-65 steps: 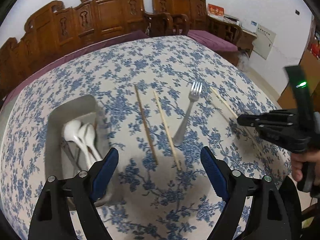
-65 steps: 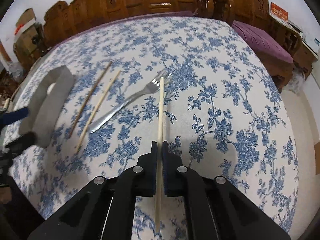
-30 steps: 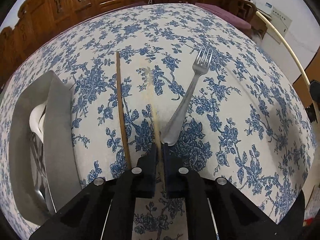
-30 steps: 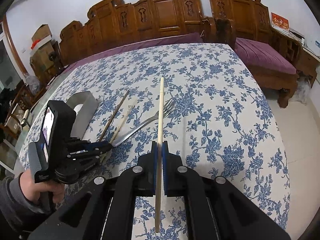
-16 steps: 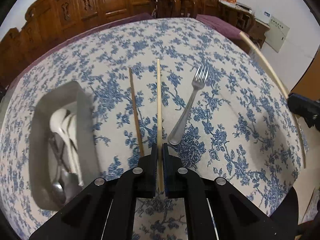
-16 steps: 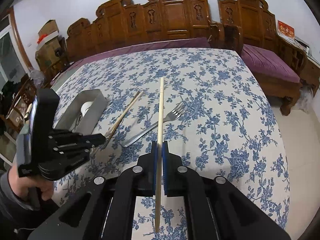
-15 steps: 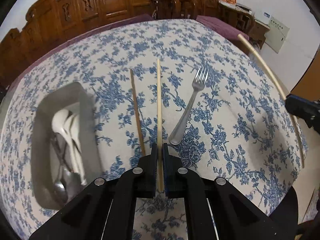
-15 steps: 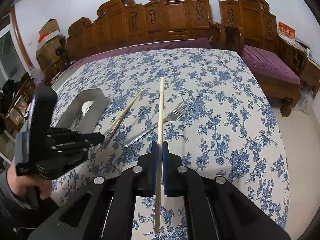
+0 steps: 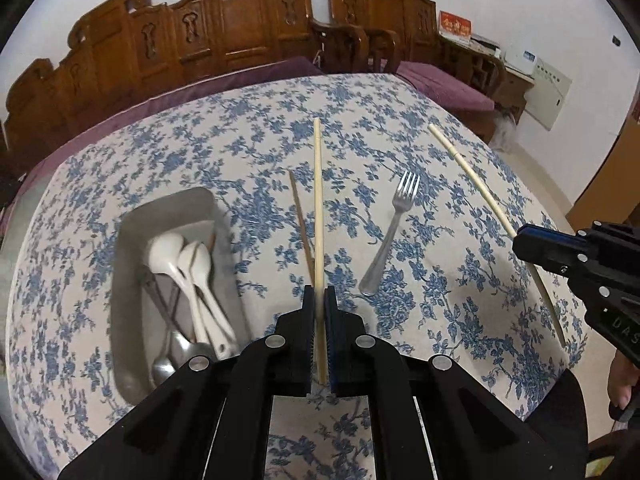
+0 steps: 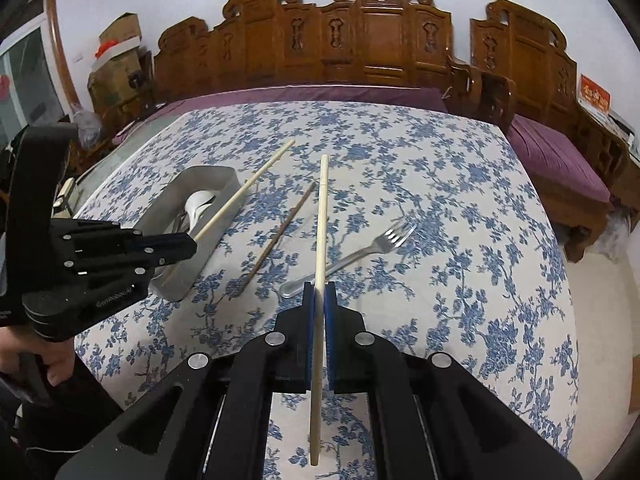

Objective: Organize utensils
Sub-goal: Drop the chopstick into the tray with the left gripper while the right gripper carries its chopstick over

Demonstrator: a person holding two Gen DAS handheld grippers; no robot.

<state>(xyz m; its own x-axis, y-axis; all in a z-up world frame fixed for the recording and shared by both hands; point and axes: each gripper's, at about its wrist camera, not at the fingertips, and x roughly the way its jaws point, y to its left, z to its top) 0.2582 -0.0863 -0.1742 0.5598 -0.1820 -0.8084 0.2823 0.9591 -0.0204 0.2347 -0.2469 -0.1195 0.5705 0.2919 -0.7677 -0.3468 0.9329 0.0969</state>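
Both tools are clamped on pale wooden chopsticks, left tool point(image 9: 319, 334) and right tool point(image 10: 319, 334); gripped near one end, either could swing and miss the grey metal tray point(image 9: 132, 364)

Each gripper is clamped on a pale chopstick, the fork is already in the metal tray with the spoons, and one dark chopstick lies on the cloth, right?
Not quite: the fork lies on the tablecloth, outside the metal tray, as the left wrist view shows. The rest holds.
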